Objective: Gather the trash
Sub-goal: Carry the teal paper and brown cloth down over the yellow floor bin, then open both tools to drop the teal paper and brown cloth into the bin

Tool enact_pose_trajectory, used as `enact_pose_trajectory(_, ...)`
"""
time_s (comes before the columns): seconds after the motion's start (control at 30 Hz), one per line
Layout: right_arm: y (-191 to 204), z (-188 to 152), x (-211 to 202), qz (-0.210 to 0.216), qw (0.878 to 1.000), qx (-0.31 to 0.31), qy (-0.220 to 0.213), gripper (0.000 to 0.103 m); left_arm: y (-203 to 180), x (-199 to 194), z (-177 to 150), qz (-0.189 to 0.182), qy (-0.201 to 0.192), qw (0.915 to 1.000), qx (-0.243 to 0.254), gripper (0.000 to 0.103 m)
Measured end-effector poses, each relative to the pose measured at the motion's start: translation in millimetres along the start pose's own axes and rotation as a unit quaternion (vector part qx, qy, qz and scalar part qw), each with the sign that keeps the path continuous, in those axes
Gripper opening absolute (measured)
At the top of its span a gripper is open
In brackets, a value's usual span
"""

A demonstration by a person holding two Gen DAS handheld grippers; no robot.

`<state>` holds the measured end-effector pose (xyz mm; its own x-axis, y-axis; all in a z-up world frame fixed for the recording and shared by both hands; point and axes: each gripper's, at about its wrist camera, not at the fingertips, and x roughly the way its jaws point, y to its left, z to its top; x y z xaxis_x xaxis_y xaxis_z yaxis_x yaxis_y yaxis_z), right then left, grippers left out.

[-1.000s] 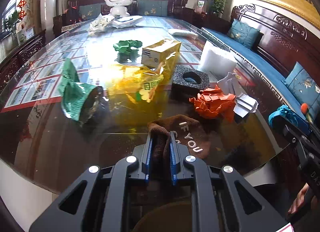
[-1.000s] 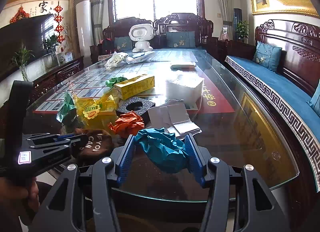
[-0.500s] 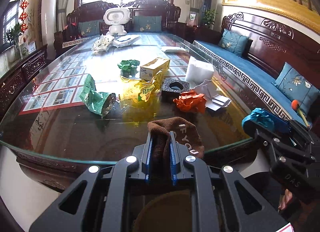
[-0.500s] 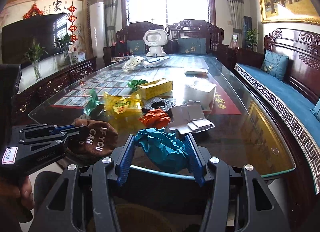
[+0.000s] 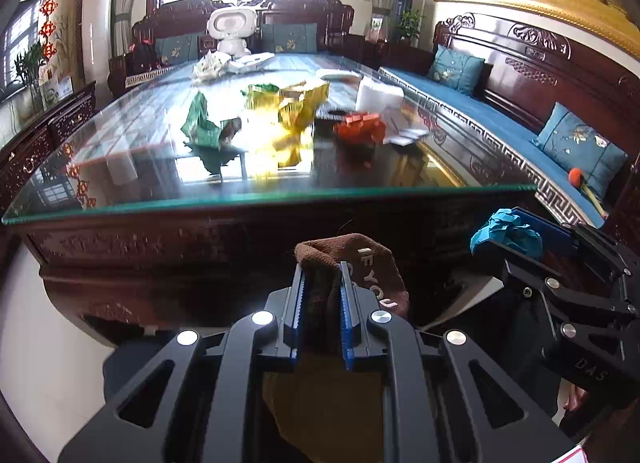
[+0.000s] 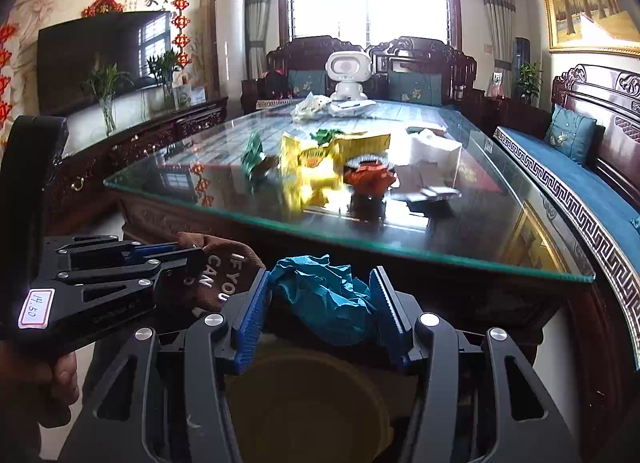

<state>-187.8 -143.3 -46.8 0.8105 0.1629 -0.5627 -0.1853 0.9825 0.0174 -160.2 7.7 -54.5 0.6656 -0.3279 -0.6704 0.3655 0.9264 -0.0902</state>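
My left gripper (image 5: pixel 323 275) is shut on a brown sock (image 5: pixel 360 263) printed "IF YOU CAN", held below and in front of the table edge. My right gripper (image 6: pixel 322 283) is shut on a crumpled teal paper wad (image 6: pixel 324 299); it also shows in the left wrist view (image 5: pixel 508 231). A tan round bin (image 6: pixel 304 403) lies beneath both grippers, also seen in the left wrist view (image 5: pixel 324 403). On the glass table (image 5: pixel 280 195) lie a green wrapper (image 5: pixel 204 123), a yellow bag (image 5: pixel 296 111), an orange paper wad (image 5: pixel 360 129) and white papers (image 5: pixel 404 129).
A white foam block (image 6: pixel 430 149) and a white toy robot (image 6: pixel 346 75) stand farther back on the table. A carved wooden sofa with blue cushions (image 6: pixel 580 183) runs along the right. A sideboard with plants (image 6: pixel 120 135) is at the left.
Both grippers have pulled back from over the table and dropped below its front edge, still holding the sock and the teal wad. The bin now shows larger beneath them.
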Motion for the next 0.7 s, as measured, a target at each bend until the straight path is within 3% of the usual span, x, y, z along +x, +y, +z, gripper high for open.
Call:
enact_pose_trajectory(0.4, -2, -60, 6, -0.009, 0.998, 0.021, 0.067, 0.050, -20, 46, -65, -0.050, 0.104, 0.9932, 0.012, 0.017)
enact_pose_trajectory(0.47, -4, -66, 9, -0.010, 0.997, 0.025, 0.076, 0.050, -23, 57, -71, -0.061, 0.124, 0.9904, 0.011, 0.022)
enact_pose_trajectory(0.5, -5, -69, 10, -0.011, 0.997, 0.025, 0.078, 0.050, -24, 61, -74, -0.065, 0.130, 0.9893, 0.013, 0.030)
enact_pose_trajectory(0.53, -6, -71, 13, -0.012, 0.996, 0.026, 0.082, 0.050, -26, 64, -76, -0.070, 0.137, 0.9879, 0.016, 0.045)
enact_pose_trajectory(0.6, -9, -76, 16, -0.011, 0.996, 0.029, 0.088, 0.050, -30, 67, -80, -0.070, 0.137, 0.9877, 0.026, 0.058)
enact_pose_trajectory(0.7, -9, -81, 22, -0.009, 0.995, 0.031, 0.097, 0.050, -33, 68, -80, -0.062, 0.135, 0.9883, 0.032, 0.064)
